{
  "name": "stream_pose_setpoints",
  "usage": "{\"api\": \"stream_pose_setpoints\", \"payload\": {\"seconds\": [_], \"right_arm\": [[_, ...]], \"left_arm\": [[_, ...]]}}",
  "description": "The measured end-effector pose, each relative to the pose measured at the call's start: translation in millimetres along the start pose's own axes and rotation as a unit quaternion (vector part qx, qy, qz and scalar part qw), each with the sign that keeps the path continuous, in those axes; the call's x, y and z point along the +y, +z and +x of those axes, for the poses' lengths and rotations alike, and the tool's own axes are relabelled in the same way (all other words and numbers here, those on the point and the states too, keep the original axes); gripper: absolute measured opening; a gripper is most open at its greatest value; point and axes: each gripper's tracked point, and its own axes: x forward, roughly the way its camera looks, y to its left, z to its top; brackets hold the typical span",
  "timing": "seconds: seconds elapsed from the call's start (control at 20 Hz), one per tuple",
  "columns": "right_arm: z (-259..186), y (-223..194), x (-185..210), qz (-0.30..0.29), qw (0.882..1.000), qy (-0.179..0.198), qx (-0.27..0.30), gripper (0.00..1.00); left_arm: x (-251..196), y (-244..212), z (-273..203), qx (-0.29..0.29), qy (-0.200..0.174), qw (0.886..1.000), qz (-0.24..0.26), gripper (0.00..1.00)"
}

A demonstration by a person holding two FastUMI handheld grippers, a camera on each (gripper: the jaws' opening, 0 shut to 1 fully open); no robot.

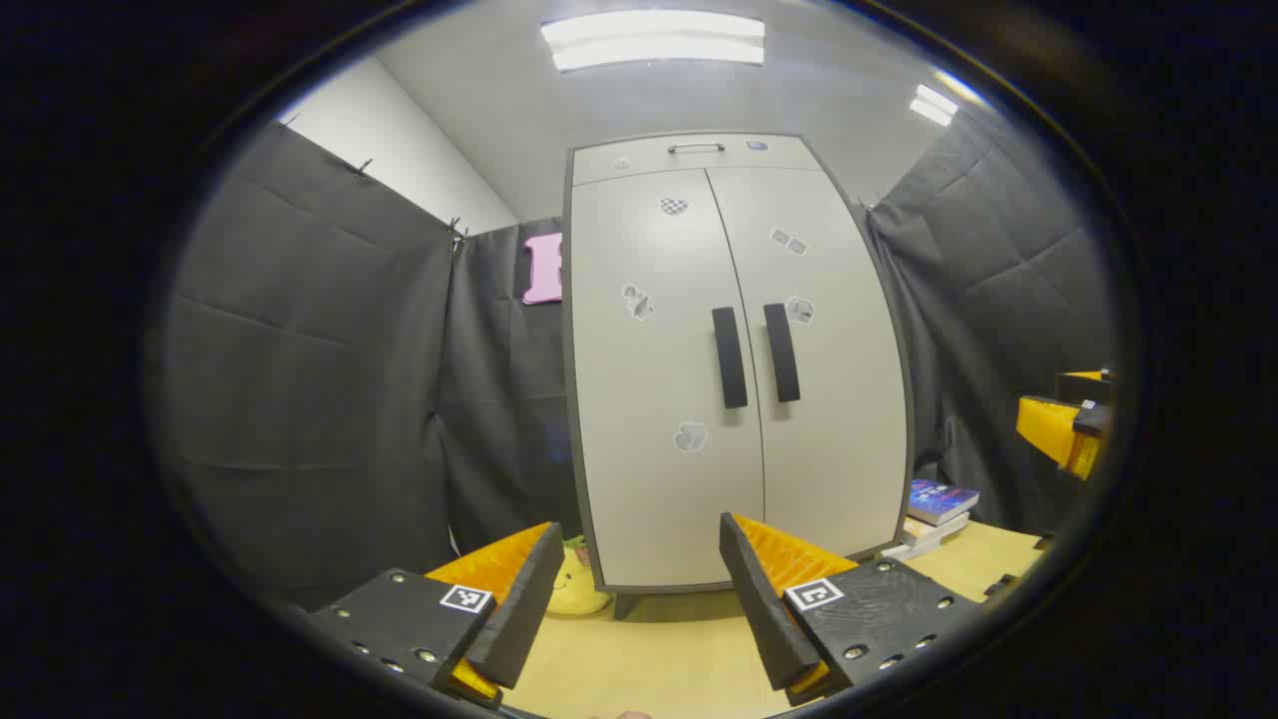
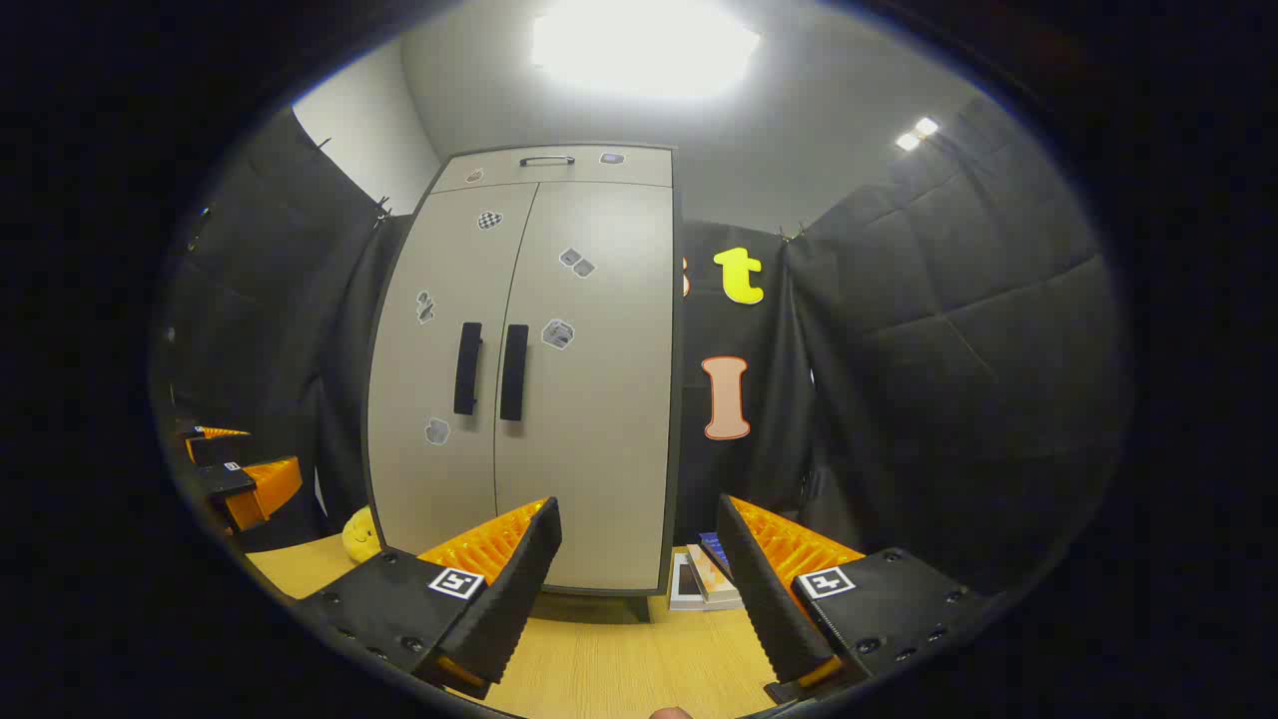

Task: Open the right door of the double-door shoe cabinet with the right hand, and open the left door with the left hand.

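Shoe cabinet (image 1: pixel 734 369) centre frame in the left gripper view, centre-left in the right gripper view; both doors closed; left door handle (image 1: pixel 729 357) and right door handle (image 1: pixel 781 352) side by side at the seam; left gripper (image 1: pixel 634 609) low in frame, jaws spread, empty; right gripper (image 2: pixel 639 599) likewise spread, well apart from cabinet; books (image 1: pixel 934 514) at lower right on the table (image 1: pixel 659 659); yellow plush toy (image 2: pixel 357 534) by the cabinet's left foot.

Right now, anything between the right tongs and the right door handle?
Nothing visible. The right tongs hang open, apart from the cabinet, with bare air up to the right door handle. The books lie low beside the cabinet, off that line.
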Motion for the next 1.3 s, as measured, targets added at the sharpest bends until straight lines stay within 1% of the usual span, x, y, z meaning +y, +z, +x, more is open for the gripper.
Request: {"api": "stream_pose_setpoints", "payload": {"seconds": [0.1, 0.2, 0.9, 0.95, 1.15, 1.3], "right_arm": [[1.8, -1.1, -0.5, 0.002, 1.000, -0.001, 0.003, 0.98], [3.0, -0.8, -1.1, 0.004, 1.000, -0.002, 0.004, 0.96], [8.4, -3.2, 1.6, 0.009, 1.000, 0.006, 0.003, 0.96], [11.5, -0.1, 3.8, 0.011, 1.000, 0.011, 0.002, 0.98], [34.6, 15.3, 15.2, 0.013, 0.999, 0.029, -0.008, 0.98], [52.5, 30.6, 21.7, 0.017, 0.999, 0.035, -0.019, 0.98]], "left_arm": [[0.1, -0.4, -0.4, 0.001, 0.001, 1.000, -0.001, 0.90], [0.9, -0.9, -0.2, 0.001, 0.001, 1.000, -0.002, 0.90], [16.3, -3.2, -0.6, -0.002, 0.011, 1.000, -0.002, 0.90], [18.4, -4.4, 0.3, -0.001, 0.013, 1.000, -0.002, 0.90], [29.4, -10.2, -2.0, 0.002, 0.022, 1.000, -0.006, 0.90], [40.5, -13.5, -7.2, 0.005, 0.034, 0.999, -0.004, 0.90]]}}
